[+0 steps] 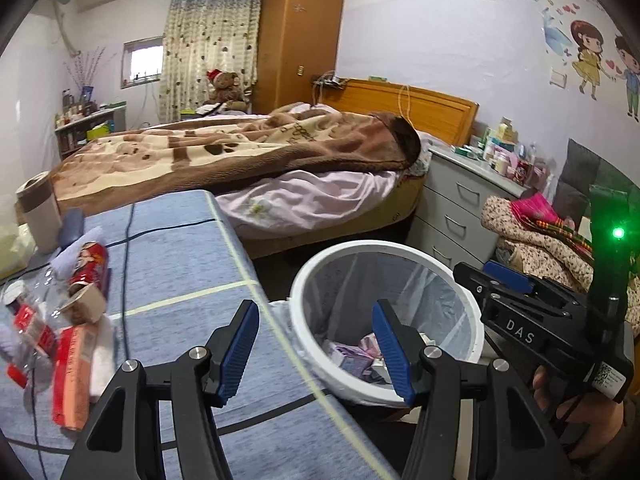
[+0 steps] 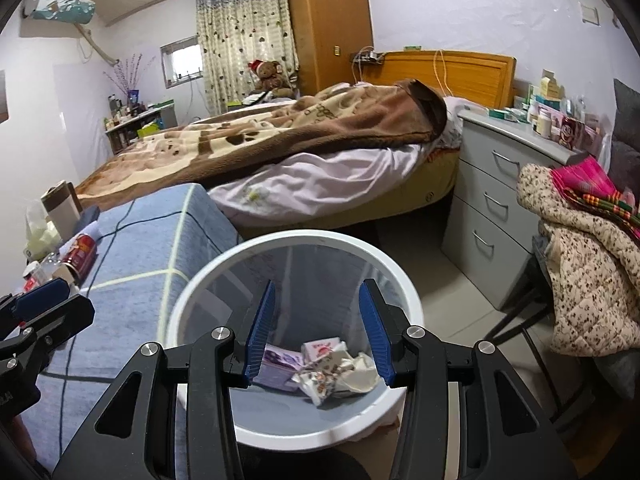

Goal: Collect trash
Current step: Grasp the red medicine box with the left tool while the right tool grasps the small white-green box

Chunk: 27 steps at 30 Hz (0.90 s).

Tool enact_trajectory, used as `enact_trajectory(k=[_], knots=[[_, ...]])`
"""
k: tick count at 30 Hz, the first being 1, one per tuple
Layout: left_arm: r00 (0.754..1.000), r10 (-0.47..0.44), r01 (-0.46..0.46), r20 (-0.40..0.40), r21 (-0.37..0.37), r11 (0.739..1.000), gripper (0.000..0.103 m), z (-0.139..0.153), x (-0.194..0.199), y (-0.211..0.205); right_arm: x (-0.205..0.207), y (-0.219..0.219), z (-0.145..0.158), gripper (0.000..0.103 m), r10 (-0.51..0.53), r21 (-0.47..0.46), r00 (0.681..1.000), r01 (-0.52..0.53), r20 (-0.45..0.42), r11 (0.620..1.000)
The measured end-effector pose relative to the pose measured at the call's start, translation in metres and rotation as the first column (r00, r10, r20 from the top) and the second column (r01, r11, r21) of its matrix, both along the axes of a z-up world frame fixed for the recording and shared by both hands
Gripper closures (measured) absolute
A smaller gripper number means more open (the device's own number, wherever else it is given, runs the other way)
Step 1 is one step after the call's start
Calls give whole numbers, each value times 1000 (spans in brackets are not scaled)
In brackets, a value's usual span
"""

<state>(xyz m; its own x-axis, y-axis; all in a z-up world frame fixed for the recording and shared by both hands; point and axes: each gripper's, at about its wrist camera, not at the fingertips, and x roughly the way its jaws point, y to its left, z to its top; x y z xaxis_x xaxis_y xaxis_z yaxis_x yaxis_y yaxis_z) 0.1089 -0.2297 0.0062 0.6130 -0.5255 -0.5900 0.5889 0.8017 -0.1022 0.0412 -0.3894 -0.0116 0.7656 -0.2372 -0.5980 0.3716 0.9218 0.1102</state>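
Observation:
A white bin (image 1: pixel 360 245) with a clear liner stands on the floor beside the blue-covered table (image 1: pixel 180 264). Crumpled wrappers and a purple box (image 2: pixel 280 364) lie at its bottom. My right gripper (image 2: pixel 319 292) hangs open over the bin (image 2: pixel 304 236), with nothing between its blue pads. My left gripper (image 1: pixel 316 312) is open and empty too, straddling the table edge and the bin rim. At the table's left lies more trash: a red can (image 1: pixel 90 264), a small cardboard box (image 1: pixel 86 300), a clear bottle with a red label (image 1: pixel 32 328) and an orange carton (image 1: pixel 74 376).
A white and brown cup (image 1: pixel 38 208) and a dark cable (image 1: pixel 128 240) share the table. Behind it stands a bed with a brown blanket (image 1: pixel 240 148). A grey drawer chest (image 2: pixel 492 208) and a chair draped with a quilted coat (image 2: pixel 580 272) flank the bin.

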Motion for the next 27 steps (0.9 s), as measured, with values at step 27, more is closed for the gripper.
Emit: enact_trajectory(k=[27], knots=[[938, 347, -347, -12, 29, 938, 41, -17, 18, 168, 58, 104, 8, 42, 347, 2, 935, -348, 70, 937]])
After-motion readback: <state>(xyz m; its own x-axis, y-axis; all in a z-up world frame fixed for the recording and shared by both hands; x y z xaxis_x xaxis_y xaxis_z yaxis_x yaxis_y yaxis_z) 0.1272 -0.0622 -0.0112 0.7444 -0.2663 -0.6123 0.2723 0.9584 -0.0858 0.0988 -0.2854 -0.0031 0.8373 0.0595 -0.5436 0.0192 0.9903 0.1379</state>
